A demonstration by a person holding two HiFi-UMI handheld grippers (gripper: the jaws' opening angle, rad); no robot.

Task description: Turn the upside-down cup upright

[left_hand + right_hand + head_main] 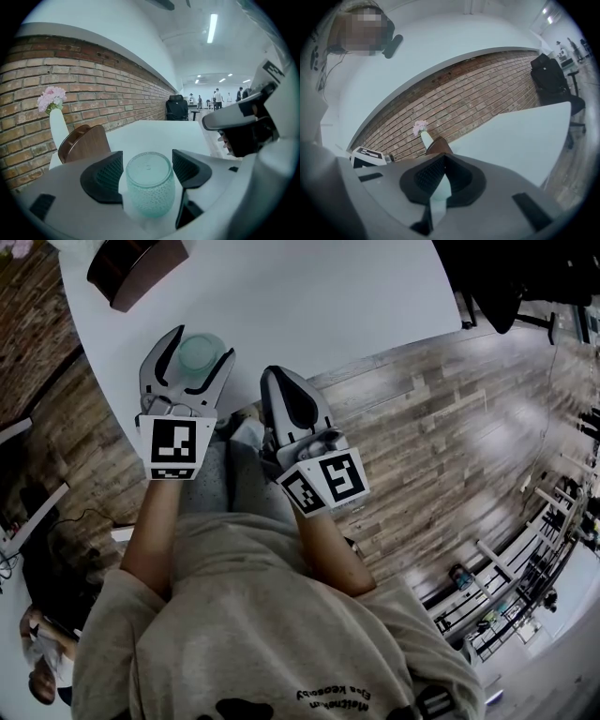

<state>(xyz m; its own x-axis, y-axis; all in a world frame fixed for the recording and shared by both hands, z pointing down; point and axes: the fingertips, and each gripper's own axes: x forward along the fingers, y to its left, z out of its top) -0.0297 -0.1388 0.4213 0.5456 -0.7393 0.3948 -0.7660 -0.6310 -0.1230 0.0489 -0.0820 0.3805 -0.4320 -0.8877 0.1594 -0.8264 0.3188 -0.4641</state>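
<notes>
Now L gripper point(148, 169) fingers stand apart, cup point(150, 190) between them, base up, not yet clamped. Should close square on mid-body, firm, before lifting & rolling. R gripper point(443, 177) alongside: fingers together, empty. Table point(159, 132) beyond.

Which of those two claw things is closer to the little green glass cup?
Left. The left gripper has its open jaws either side of the cup, not pressing it. The right gripper, shut and empty, is off to the cup's right.

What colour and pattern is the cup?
The cup is pale teal with fine dots; the left gripper view shows it best.
</notes>
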